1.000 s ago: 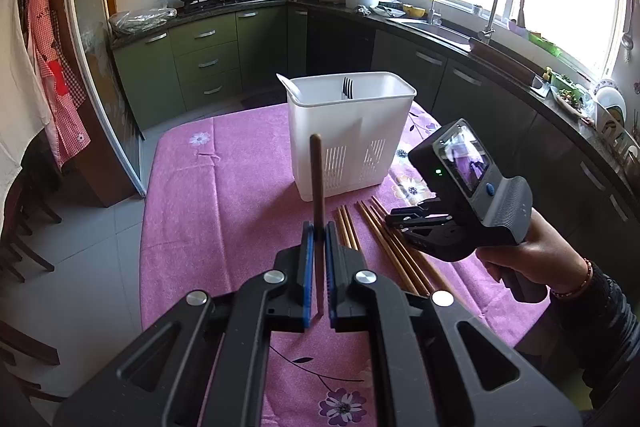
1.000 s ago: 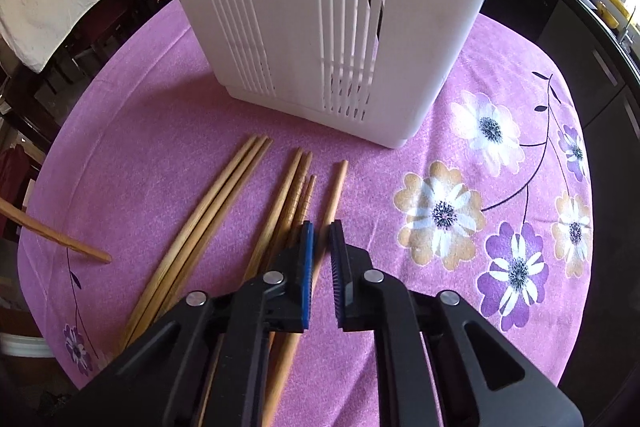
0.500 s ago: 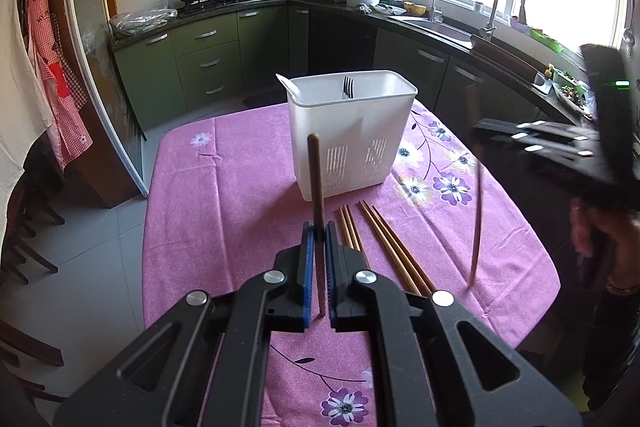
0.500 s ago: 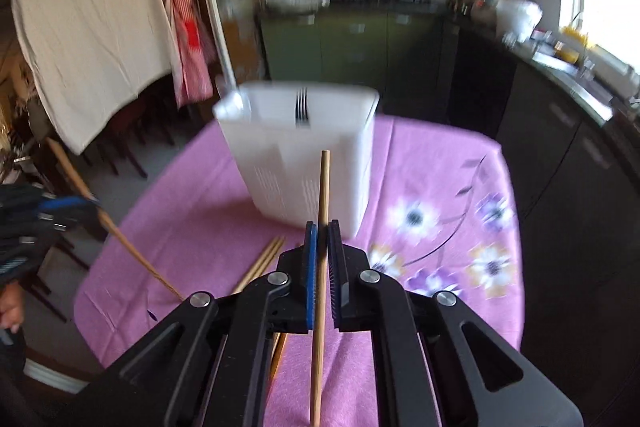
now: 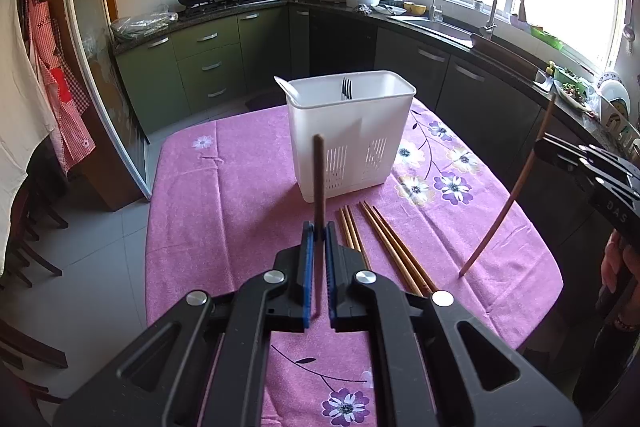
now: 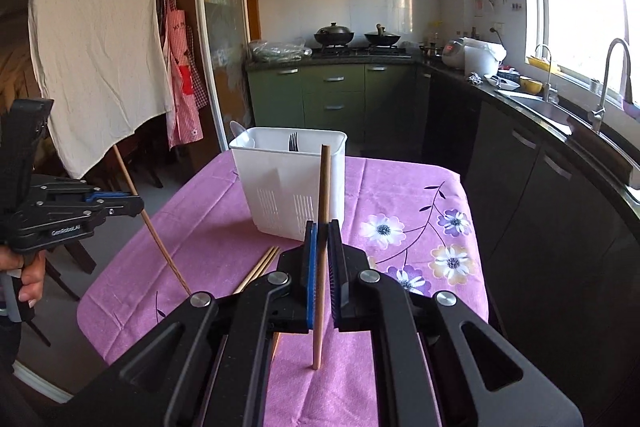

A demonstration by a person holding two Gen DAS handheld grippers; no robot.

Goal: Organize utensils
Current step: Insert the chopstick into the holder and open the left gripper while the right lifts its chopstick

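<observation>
Clearance around the white caddy [image 5: 352, 143]

Caddy mouth open above except fork [image 5: 346, 89] and spoon [image 5: 285, 87] along its 12 o'clock wall. Loose chopsticks [image 5: 384, 243] block the tablecloth [image 5: 224, 211] at the caddy's 6 o'clock; 9 o'clock side lies bare.

Inside the white caddy [image 5: 352, 131] only the tines of a fork [image 5: 346, 89] and the bowl of a spoon [image 5: 285, 87] show over the rim; the rest of each is hidden behind its wall. Nearer than the caddy, the loose chopsticks [image 5: 384, 243] run under the left gripper [image 5: 319, 231], so their near ends are covered. To the caddy's right, the right gripper [image 5: 576, 159] is cut off by the picture's edge.
</observation>
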